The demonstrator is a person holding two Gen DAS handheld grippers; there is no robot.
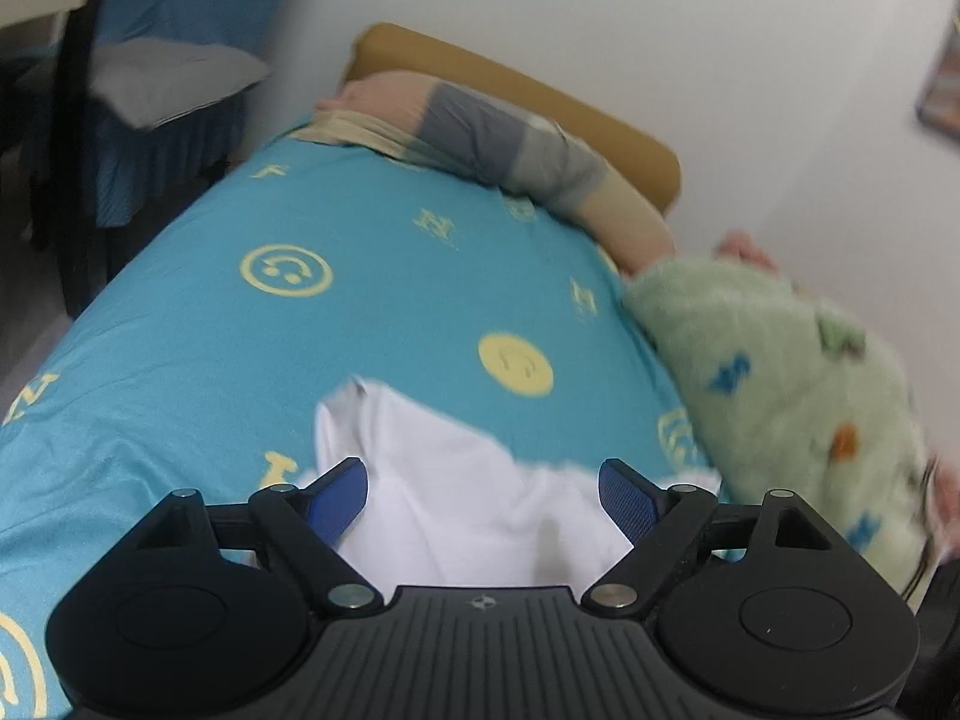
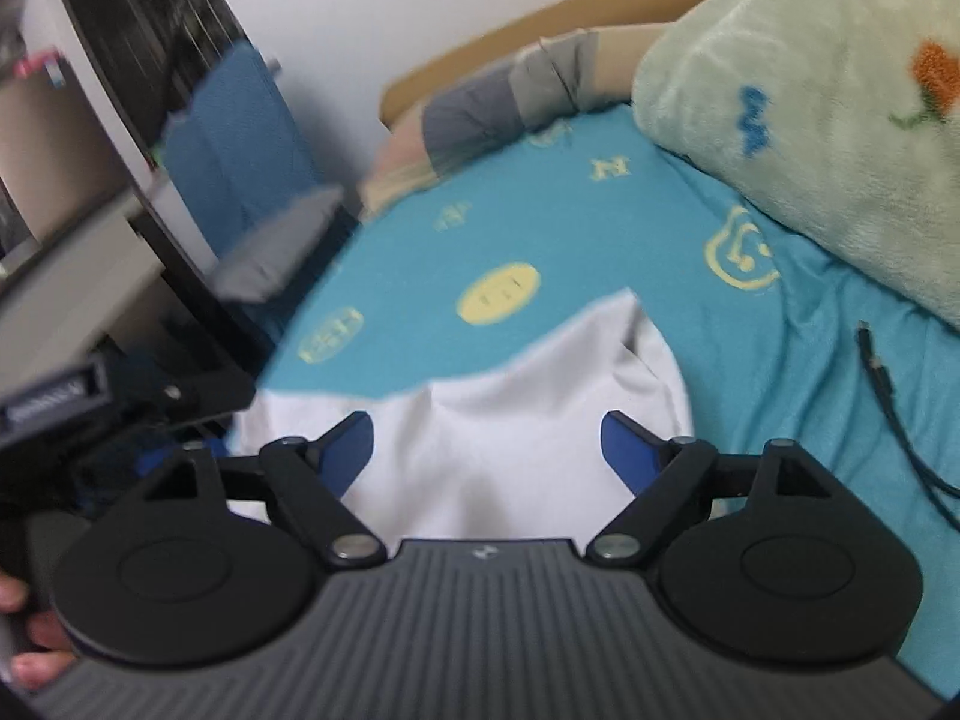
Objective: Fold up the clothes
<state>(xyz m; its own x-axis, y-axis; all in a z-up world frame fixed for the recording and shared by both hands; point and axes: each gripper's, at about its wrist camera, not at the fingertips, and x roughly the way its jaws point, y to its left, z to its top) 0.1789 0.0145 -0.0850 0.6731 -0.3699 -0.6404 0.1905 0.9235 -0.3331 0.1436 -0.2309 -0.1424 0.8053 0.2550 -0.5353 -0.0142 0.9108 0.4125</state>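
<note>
A white garment (image 1: 468, 480) lies crumpled on a turquoise bedsheet with yellow smiley prints (image 1: 300, 300). My left gripper (image 1: 483, 498) is open, its blue-padded jaws spread wide just above the cloth, holding nothing. In the right wrist view the same white garment (image 2: 510, 408) lies on the sheet (image 2: 480, 228). My right gripper (image 2: 486, 450) is open above it, jaws apart and empty. The left gripper's body (image 2: 120, 396) shows at the left edge of the right wrist view.
A green fleece blanket (image 1: 780, 372) is bunched at the right, also in the right wrist view (image 2: 810, 120). A striped pillow (image 1: 510, 138) lies against the tan headboard (image 1: 540, 84). A black cable (image 2: 888, 396) lies on the sheet. A blue-covered chair (image 1: 168, 60) stands beside the bed.
</note>
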